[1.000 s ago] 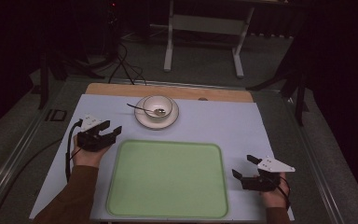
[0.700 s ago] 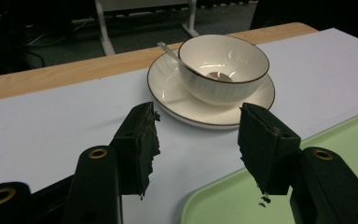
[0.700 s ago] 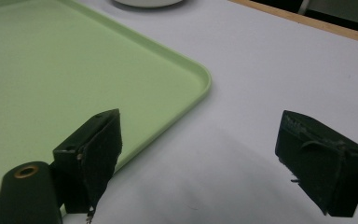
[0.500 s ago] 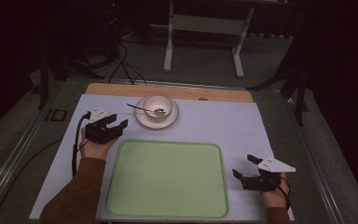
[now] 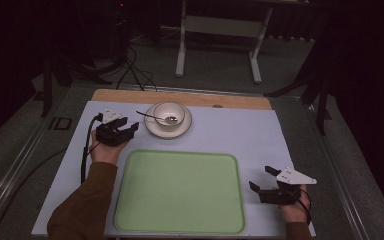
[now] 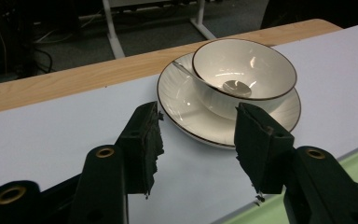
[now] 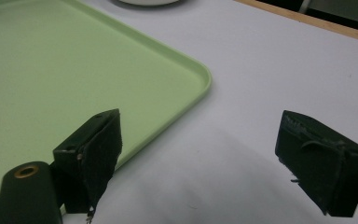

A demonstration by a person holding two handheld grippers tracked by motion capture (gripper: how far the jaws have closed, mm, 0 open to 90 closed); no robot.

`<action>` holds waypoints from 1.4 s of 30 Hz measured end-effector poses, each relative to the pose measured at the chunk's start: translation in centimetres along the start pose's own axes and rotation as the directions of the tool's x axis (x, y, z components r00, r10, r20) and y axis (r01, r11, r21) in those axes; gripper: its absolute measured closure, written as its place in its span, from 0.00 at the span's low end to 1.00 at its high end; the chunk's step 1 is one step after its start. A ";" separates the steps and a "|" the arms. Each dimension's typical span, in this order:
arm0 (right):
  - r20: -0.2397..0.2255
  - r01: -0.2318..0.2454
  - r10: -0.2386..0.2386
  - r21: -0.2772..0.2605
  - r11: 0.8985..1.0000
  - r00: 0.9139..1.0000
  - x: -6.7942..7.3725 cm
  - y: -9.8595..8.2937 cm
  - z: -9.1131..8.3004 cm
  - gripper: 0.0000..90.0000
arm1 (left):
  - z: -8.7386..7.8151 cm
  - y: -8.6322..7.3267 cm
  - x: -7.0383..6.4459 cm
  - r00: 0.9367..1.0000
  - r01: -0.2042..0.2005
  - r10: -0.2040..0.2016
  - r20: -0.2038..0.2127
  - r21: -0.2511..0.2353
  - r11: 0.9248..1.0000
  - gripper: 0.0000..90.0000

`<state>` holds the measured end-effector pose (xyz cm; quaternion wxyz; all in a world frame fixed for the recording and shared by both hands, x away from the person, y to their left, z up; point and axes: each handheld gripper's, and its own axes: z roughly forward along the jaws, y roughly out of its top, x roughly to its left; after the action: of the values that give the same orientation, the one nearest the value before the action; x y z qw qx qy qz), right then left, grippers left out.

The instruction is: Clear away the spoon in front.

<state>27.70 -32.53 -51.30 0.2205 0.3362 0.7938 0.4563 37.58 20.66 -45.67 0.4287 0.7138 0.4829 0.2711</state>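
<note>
Two claws are seen, both spread wide and holding nothing. The left claw is held just beside the saucer, which carries one white bowl and one metal spoon. The right claw is held near the one smooth green tray on the pale, wood-edged bench.
</note>
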 end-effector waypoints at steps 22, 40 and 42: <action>-0.003 0.002 -0.002 0.010 1.000 1.000 0.0 0.0 0.1 0.16 | 4.1 1.4 0.7 1.000 0.025 -0.025 0.016 0.008 1.000 0.61; -0.001 0.005 -0.005 0.014 1.000 1.000 0.0 0.0 0.2 0.16 | 4.5 1.9 0.4 0.990 0.072 -0.066 0.124 -0.042 0.997 0.98; -0.001 0.005 -0.005 0.014 1.000 1.000 -0.1 0.0 0.2 0.16 | 4.5 1.9 0.4 0.990 0.072 -0.066 0.124 -0.042 0.997 0.98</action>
<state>27.83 -32.49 -51.41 0.2192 0.3355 0.7979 0.4503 42.24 19.11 -46.18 0.4831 0.7019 0.4736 0.2228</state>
